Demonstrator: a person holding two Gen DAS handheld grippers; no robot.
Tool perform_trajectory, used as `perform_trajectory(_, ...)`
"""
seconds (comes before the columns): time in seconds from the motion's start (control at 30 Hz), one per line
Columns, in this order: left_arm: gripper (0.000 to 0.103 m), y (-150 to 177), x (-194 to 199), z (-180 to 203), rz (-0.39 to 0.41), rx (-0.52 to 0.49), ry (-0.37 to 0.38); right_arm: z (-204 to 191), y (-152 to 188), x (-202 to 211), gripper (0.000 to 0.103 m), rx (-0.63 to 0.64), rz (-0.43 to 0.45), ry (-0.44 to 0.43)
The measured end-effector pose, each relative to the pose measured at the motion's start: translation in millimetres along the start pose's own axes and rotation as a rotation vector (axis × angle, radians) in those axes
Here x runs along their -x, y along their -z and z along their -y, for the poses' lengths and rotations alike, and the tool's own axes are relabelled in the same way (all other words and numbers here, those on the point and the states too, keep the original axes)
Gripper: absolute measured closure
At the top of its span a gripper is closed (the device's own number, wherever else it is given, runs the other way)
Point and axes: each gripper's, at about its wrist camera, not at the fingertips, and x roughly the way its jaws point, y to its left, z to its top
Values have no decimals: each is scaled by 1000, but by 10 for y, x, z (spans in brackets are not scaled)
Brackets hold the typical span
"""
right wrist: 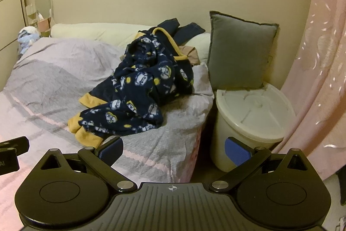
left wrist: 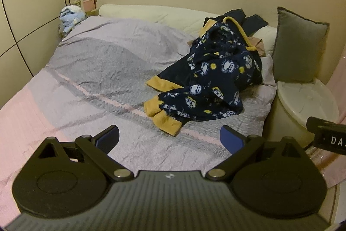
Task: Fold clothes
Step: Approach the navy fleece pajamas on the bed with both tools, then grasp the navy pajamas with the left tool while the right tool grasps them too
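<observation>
A crumpled navy pyjama garment (left wrist: 213, 79) with a cartoon print and yellow cuffs lies in a heap on the right side of the bed; it also shows in the right wrist view (right wrist: 140, 88). Darker clothes (left wrist: 244, 20) lie behind it on the pillows. My left gripper (left wrist: 170, 138) is open and empty, above the bedspread in front of the heap. My right gripper (right wrist: 174, 149) is open and empty, near the bed's right edge, short of the yellow cuffs (right wrist: 86, 135).
The bed has a grey and pink bedspread (left wrist: 90, 70). A grey cushion (right wrist: 240, 51) stands on a white lidded bin (right wrist: 248, 118) right of the bed. A pink curtain (right wrist: 320, 70) hangs at the right. A wardrobe (left wrist: 26, 14) and a blue bundle (left wrist: 70, 16) are at the far left.
</observation>
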Motion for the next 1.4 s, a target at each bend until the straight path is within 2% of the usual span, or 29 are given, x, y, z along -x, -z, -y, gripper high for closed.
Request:
perform_trajectory(0.33, 5, -332, -567, 143, -51, 8, -13, 77, -344, -628, 0, 22, -32, -35)
perform_trajectory(0.63, 6, -707, -1393, 386, -135, -11, 9, 320, -728, -1411, 0, 9, -77, -70)
perform_trajectory(0.87, 11, -997, -1954, 566, -158, 7, 50, 492, -1001, -1943, 1, 17, -103, -91)
perform_trajectory(1.03, 16, -1074, -2375, 666, -198, 45, 74, 549, -1131, -2333, 1, 45, -122, -106)
perform_trajectory(1.27, 25, -1115, -2999, 782, -271, 85, 84, 606, -1292, -2897, 19, 88, -134, -160)
perform_trajectory(1.4, 26, -1126, -3330, 860, -288, 106, 115, 628, -1400, -3228, 27, 90, -165, -195)
